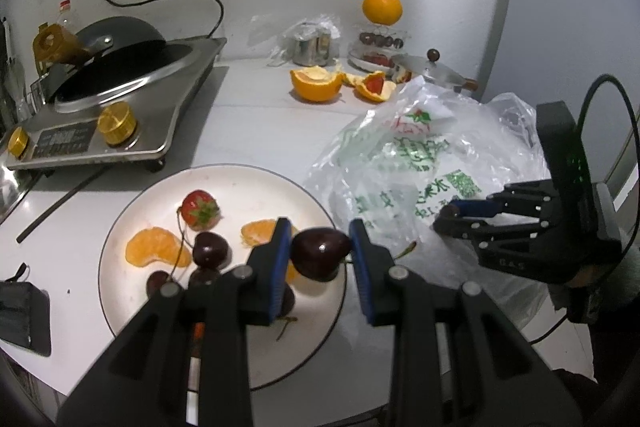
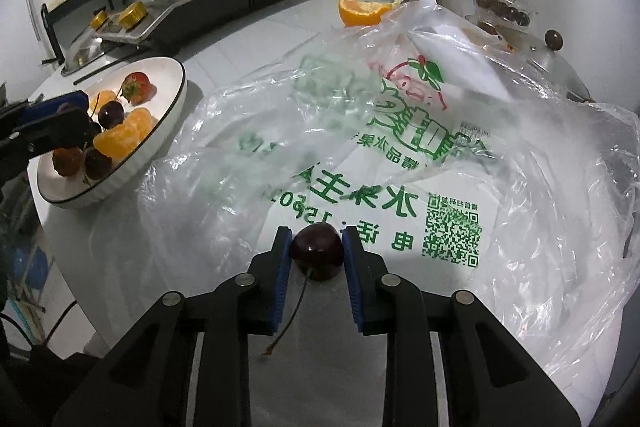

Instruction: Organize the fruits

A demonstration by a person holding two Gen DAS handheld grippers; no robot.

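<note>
My left gripper (image 1: 320,247) is shut on a dark cherry (image 1: 320,251) and holds it over the right rim of a white plate (image 1: 132,211). The plate holds a strawberry (image 1: 199,209), orange segments (image 1: 154,247) and cherries (image 1: 210,249). My right gripper (image 2: 316,245) is shut on another dark cherry (image 2: 317,251), stem hanging down, above a clear plastic bag (image 2: 400,147) with green print. In the left wrist view the right gripper (image 1: 450,215) is over the bag (image 1: 400,163). In the right wrist view the left gripper (image 2: 86,125) is over the plate (image 2: 160,147).
A cooker with a wok (image 1: 120,83) stands at the back left. Orange peel halves (image 1: 318,83), a whole orange (image 1: 382,7) on a tiered fruit stand (image 1: 378,47), a metal cup (image 1: 310,47) and a pot lid (image 1: 432,71) sit at the back. A dark object (image 1: 24,311) lies at the table's left edge.
</note>
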